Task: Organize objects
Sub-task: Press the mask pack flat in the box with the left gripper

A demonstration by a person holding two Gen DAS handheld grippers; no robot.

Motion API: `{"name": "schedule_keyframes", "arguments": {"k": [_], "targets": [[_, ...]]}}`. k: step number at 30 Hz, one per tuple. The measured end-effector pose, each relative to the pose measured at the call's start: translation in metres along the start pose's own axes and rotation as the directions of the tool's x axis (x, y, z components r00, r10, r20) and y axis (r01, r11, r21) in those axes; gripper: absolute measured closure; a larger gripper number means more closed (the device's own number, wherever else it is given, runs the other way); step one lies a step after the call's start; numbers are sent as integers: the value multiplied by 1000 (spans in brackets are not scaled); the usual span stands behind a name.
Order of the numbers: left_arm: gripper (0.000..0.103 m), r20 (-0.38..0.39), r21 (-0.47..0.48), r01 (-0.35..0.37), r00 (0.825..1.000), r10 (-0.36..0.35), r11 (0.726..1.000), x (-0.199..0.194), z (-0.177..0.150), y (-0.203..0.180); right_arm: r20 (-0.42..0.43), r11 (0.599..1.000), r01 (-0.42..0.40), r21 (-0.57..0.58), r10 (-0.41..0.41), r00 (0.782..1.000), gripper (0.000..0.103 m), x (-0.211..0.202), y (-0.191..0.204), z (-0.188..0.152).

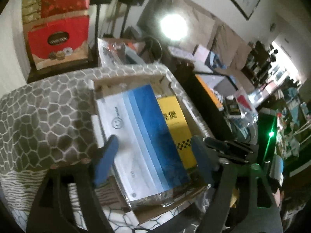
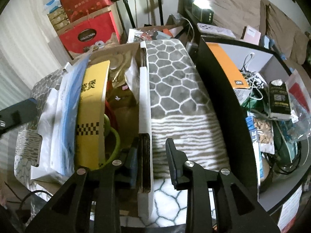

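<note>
Lying between open left hand-held gripper (image 1: pixel 153 155): blue-white box (image 1: pixel 140 136).

Blue-white box (image 1: pixel 140 136): small print unreadable, near corner behind left gripper (image 1: pixel 153 155) finger. Yellow box (image 1: pixel 178 132): only 1 narrow strip visible, rest under blue-white box; lettering partly cut. Carton (image 2: pixel 143 116) contents deep inside: dark, green round item (image 2: pixel 113 141) mostly covered by yellow box. Right gripper (image 2: pixel 153 155): left finger partly behind carton wall. Red gift boxes (image 1: pixel 58 36): label blurred in left wrist view. Table clutter (image 2: pixel 276 116): tangled, items unidentifiable.
</note>
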State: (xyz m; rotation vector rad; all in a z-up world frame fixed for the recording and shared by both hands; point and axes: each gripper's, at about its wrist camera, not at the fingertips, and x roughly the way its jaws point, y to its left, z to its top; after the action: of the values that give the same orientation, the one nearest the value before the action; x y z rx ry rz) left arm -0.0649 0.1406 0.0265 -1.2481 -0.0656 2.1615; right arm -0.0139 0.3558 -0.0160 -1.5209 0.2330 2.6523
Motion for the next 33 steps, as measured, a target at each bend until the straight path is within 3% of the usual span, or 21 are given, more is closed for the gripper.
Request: {"name": "schedule_keyframes", "arguments": {"k": [2, 5, 7, 13, 23, 33], "targets": [[13, 34, 1, -30, 999, 30, 1000, -12, -1, 4, 13, 1000, 7, -9, -7, 1000, 71, -5, 2, 0], [12, 57, 1, -84, 995, 84, 996, -23, -7, 12, 34, 999, 20, -33, -19, 999, 62, -12, 8, -1], [12, 54, -13, -89, 995, 89, 996, -26, -12, 22, 38, 999, 25, -36, -24, 999, 61, -13, 9, -2], [11, 6, -89, -94, 995, 95, 992, -12, -6, 53, -1, 1000, 6, -6, -6, 1000, 61, -2, 4, -5], [12, -74, -147, -111, 992, 101, 983, 30, 21, 85, 5, 1000, -4, 14, 4, 1000, 61, -16, 0, -21], [12, 15, -117, -129, 991, 132, 985, 1, 9, 71, 54, 1000, 17, -19, -16, 998, 61, -31, 14, -21]]}}
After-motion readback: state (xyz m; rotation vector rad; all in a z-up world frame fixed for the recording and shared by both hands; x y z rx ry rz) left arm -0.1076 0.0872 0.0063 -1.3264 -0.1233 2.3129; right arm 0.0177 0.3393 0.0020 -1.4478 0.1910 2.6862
